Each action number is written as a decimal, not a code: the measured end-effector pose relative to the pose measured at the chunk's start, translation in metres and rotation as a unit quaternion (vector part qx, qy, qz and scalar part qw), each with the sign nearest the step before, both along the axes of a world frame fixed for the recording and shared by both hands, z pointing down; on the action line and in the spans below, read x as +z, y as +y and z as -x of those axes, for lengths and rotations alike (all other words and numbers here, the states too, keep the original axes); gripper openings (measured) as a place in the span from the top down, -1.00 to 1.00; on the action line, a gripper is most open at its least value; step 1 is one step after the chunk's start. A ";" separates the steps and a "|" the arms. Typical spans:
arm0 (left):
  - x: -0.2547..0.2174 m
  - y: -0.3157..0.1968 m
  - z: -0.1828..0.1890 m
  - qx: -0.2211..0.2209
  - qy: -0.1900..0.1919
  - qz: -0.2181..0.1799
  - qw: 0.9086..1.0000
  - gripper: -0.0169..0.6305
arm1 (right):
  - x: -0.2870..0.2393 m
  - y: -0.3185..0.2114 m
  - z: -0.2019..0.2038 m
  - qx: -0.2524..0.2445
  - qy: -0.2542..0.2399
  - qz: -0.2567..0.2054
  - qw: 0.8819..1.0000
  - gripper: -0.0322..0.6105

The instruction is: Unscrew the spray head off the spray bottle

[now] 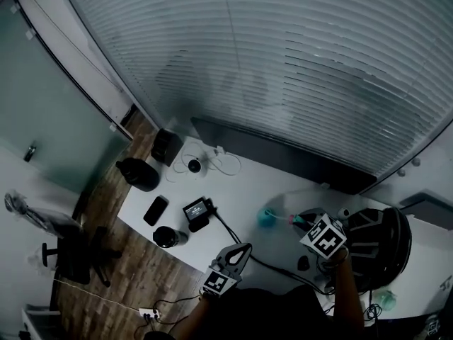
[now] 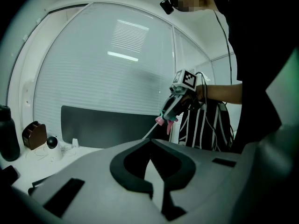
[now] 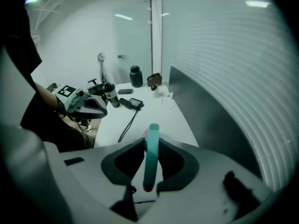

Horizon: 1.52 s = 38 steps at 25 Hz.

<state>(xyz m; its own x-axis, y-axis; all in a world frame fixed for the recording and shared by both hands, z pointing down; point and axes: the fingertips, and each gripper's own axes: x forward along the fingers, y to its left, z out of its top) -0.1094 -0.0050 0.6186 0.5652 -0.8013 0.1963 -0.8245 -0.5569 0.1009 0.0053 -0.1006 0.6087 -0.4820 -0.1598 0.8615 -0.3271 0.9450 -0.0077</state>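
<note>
— Where is the spray head [image 3: 150,158] sitting?
— The right gripper [image 2: 173,111] is clamping its teal body from both sides; the pink end is poking out and the thin white tube [image 2: 148,131] is hanging free below, so I am judging the head to be already off the bottle.
— And the bottle?
— A round teal thing [image 1: 267,218] is standing on the white counter [image 1: 244,190], near the right gripper; from above it is looking like the bottle, though I am not certain.
— Why is the head tilting downward?
— Probably so the tube is pointing at the counter and any drips are falling there.
— What is the left gripper [image 2: 150,146] doing?
— Its jaws are pressing together with nothing between them; it is hovering apart from the bottle, likely because nothing is needing steadying now.
— Any writing?
— None I am making out; the cube [image 1: 325,236] on the right gripper is showing only black-and-white square markers, and the small screen [image 1: 196,207] on the counter is too tiny to read.
</note>
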 end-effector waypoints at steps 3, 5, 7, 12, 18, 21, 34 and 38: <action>0.003 0.004 0.008 -0.010 -0.004 0.005 1.000 0.93 | 0.018 -0.002 0.008 -0.009 0.037 0.020 0.999 0.62; 0.006 0.007 0.014 -0.013 -0.015 0.008 1.000 0.93 | 0.027 -0.004 0.015 -0.018 0.053 0.023 0.998 0.62; 0.010 0.010 0.019 -0.018 -0.017 0.013 1.000 0.93 | 0.032 -0.008 0.026 -0.027 0.062 0.020 0.997 0.62; 0.021 0.014 0.024 -0.025 -0.014 0.026 0.999 0.93 | 0.053 -0.025 0.058 -0.069 0.114 0.010 0.991 0.62; 0.027 0.018 0.024 -0.035 -0.007 0.036 0.999 0.93 | 0.096 -0.028 0.088 -0.141 0.198 0.019 0.970 0.62; 0.030 0.021 0.027 -0.039 -0.013 0.044 0.998 0.93 | 0.114 -0.024 0.092 -0.160 0.218 0.018 0.963 0.62; 0.033 0.009 0.029 -0.034 0.003 0.035 0.999 0.93 | 0.089 -0.032 0.095 -0.097 0.076 -0.040 0.991 0.55; 0.026 -0.001 0.025 -0.028 -0.002 0.029 0.999 0.93 | 0.080 -0.028 0.079 -0.063 0.038 -0.042 0.996 0.48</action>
<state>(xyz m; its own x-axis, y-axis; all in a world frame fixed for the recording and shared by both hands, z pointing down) -0.1345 -0.0056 0.6444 0.5193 -0.8188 0.2448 -0.8544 -0.5034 0.1285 -0.0739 -0.1283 0.6886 -0.4374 -0.1750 0.8821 -0.2031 0.9748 0.0926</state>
